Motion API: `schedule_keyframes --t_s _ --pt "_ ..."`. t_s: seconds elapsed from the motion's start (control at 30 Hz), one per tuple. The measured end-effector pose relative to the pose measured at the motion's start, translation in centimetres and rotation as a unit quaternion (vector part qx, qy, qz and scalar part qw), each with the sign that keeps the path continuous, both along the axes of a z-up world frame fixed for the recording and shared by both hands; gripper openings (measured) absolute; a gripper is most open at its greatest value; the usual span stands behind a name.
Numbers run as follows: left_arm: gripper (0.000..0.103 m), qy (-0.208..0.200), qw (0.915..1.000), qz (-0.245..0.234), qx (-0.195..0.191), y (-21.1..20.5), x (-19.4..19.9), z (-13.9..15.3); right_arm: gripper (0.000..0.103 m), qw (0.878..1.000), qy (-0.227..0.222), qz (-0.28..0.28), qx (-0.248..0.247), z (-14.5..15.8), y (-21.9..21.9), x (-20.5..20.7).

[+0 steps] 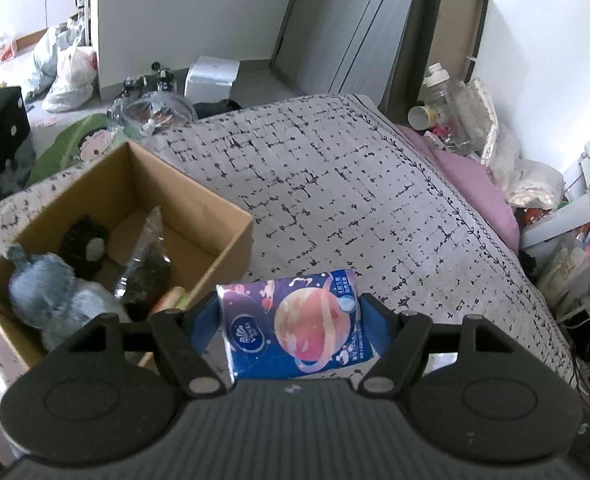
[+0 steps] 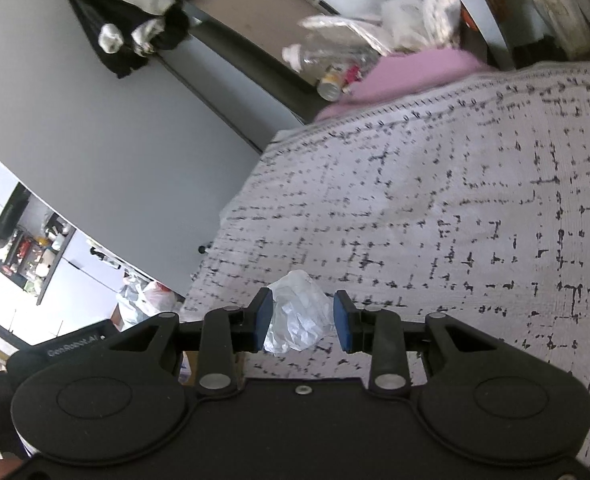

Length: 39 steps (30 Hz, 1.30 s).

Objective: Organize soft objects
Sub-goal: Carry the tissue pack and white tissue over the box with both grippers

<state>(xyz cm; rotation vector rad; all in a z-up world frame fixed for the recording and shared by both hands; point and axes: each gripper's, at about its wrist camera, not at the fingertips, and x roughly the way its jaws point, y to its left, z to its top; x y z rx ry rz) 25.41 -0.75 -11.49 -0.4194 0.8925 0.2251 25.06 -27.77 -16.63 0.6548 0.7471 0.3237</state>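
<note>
My left gripper (image 1: pixel 289 320) clamps a tissue pack (image 1: pixel 295 326) with a planet print and a Vinda logo, just beside the cardboard box (image 1: pixel 199 216) holding a grey plush (image 1: pixel 55 296) and a black plush (image 1: pixel 83 242). My right gripper (image 2: pixel 303 322) pinches a crumpled plastic bag (image 2: pixel 299 316) above the patterned bedspread (image 2: pixel 455 208).

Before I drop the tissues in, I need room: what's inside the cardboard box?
The cardboard box holds a grey plush, a black plush and a clear-wrapped item; its near corner is hidden behind the left tongs.
</note>
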Motion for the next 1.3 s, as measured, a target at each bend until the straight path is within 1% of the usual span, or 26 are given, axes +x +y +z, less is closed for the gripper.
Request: schedule_keyframes --t_s 0.33,0.5,0.63,0.97,1.3 --pt "0.073 -0.02 0.9995 -0.007 0.021 2.2 -2.4 1.7 0.033 0.999 -0.038 0.01 -0.005 2.6 1.6 -2.6" --pt "0.073 -0.025 0.9991 -0.013 0.032 3.2 -3.0 2.2 0.033 0.998 -0.057 0.025 -0.009 3.3 2.7 -3.3" --pt "0.073 -0.034 0.9983 -0.024 0.041 3.9 -3.5 2.9 0.033 0.998 -0.059 0.037 -0.011 3.6 3.8 -3.5" --pt "0.073 -0.037 0.9982 -0.025 0.04 7.4 -4.0 3.1 0.033 0.996 -0.063 0.065 -0.025 3.8 7.1 -3.5" --pt "0.073 -0.036 0.9989 -0.012 0.028 11.4 -2.5 2.5 0.033 0.993 -0.065 0.094 -0.039 3.5 11.0 -3.2"
